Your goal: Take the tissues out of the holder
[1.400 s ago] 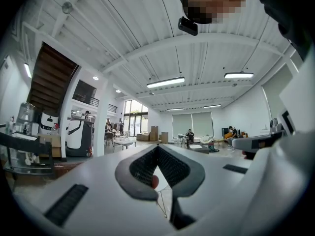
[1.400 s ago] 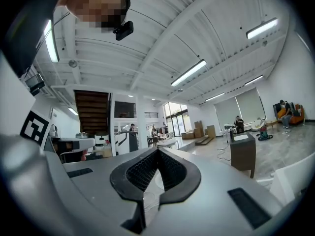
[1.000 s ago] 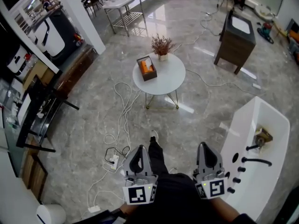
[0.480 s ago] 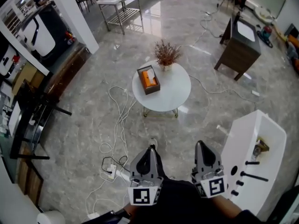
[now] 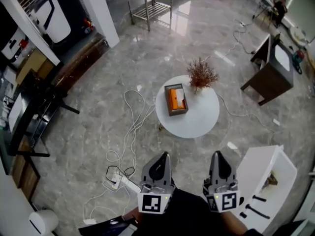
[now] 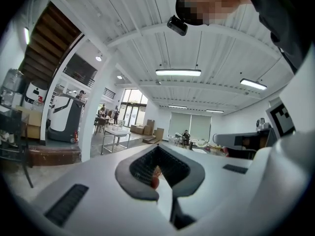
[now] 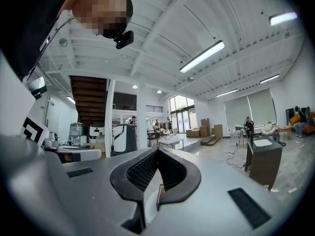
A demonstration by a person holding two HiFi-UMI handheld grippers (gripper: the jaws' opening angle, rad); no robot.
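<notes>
Tissue holder (image 5: 168, 101) nearer, further right

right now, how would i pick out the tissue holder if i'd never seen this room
Find the round white table in the middle of the grey marble floor. The holder is the dark rectangular box on its left side, near a dried plant. It alone is boxy, with an orange tissue pack showing inside.

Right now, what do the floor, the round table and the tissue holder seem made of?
Floor: polished grey stone or tile, veined, mirrors light.
Round table: smooth matte white top, material unclear.
Tissue holder: dark brown, perhaps wood or leather; too small to tell.
</notes>
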